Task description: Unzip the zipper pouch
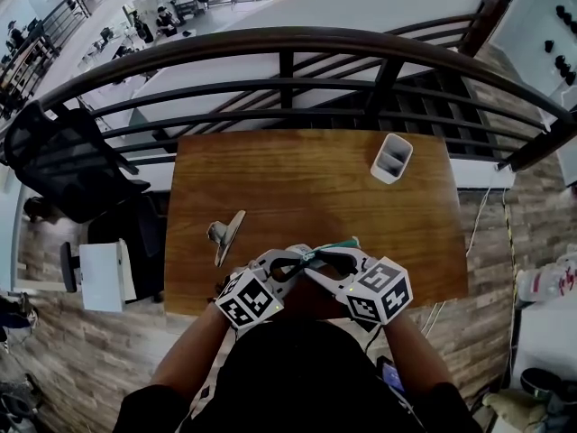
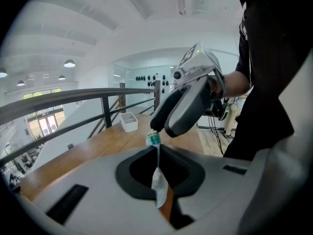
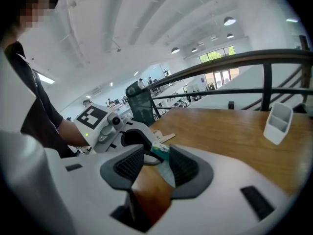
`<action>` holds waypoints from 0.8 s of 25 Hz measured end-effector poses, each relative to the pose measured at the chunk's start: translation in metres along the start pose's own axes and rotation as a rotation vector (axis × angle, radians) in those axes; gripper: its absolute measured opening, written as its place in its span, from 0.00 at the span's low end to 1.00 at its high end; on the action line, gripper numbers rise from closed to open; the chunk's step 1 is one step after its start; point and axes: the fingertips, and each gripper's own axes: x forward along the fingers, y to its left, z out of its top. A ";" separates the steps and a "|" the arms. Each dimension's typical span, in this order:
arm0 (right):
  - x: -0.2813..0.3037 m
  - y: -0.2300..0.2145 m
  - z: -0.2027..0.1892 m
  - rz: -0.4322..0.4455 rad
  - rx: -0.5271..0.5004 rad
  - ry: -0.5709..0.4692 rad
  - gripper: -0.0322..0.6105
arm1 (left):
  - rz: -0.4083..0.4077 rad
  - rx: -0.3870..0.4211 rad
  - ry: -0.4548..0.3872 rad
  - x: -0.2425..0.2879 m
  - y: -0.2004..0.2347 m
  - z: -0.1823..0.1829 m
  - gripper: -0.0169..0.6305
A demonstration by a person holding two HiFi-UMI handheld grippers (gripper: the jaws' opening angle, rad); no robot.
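Zipper pouch (image 2: 157,179): hovering over the surface's (image 1: 306,179) near edge, lying edge-on along the left gripper's (image 2: 157,153) closed fingers pinching it, teal end (image 2: 153,139) pointing forward between the right gripper's (image 3: 155,155) parted fingers; body mostly being hidden.

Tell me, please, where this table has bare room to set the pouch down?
The middle of the table is bare, from the clip at its left across to the white bin near the far right corner. It is crowded at the near edge, where the left gripper and right gripper meet at the pouch.
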 end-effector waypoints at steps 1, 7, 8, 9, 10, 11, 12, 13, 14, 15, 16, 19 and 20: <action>0.000 -0.001 0.000 -0.010 0.005 0.005 0.31 | -0.002 -0.001 -0.001 0.000 0.000 0.000 0.05; -0.003 -0.007 0.002 -0.035 0.021 0.008 0.31 | -0.015 -0.003 -0.003 0.002 0.000 -0.001 0.05; -0.003 -0.007 0.002 -0.033 0.029 0.005 0.31 | -0.017 -0.003 -0.004 0.003 -0.001 -0.001 0.05; -0.003 -0.006 0.003 -0.029 0.039 0.004 0.31 | -0.018 -0.003 -0.004 0.003 -0.002 -0.001 0.05; -0.002 -0.006 0.004 -0.024 0.051 0.005 0.31 | -0.020 -0.002 -0.005 0.003 -0.002 0.000 0.05; -0.001 -0.005 0.004 -0.020 0.066 0.010 0.32 | -0.021 0.002 -0.004 0.004 -0.002 0.000 0.05; 0.001 -0.005 0.003 -0.019 0.080 0.017 0.33 | -0.023 0.008 -0.002 0.004 -0.003 0.000 0.05; 0.002 -0.006 0.002 -0.021 0.094 0.025 0.34 | -0.025 0.016 0.003 0.005 -0.004 -0.001 0.05; 0.003 -0.007 -0.001 -0.024 0.108 0.034 0.34 | -0.027 0.026 0.010 0.006 -0.006 -0.001 0.05; 0.004 -0.008 -0.003 -0.026 0.122 0.041 0.34 | -0.030 0.035 0.017 0.008 -0.008 -0.002 0.05; 0.005 -0.009 -0.006 -0.026 0.137 0.047 0.34 | -0.032 0.044 0.023 0.009 -0.009 -0.003 0.05; 0.006 -0.012 -0.012 -0.029 0.183 0.055 0.33 | -0.037 0.060 0.036 0.012 -0.012 -0.005 0.05; 0.006 -0.013 -0.014 -0.032 0.196 0.057 0.32 | -0.041 0.064 0.040 0.013 -0.013 -0.005 0.05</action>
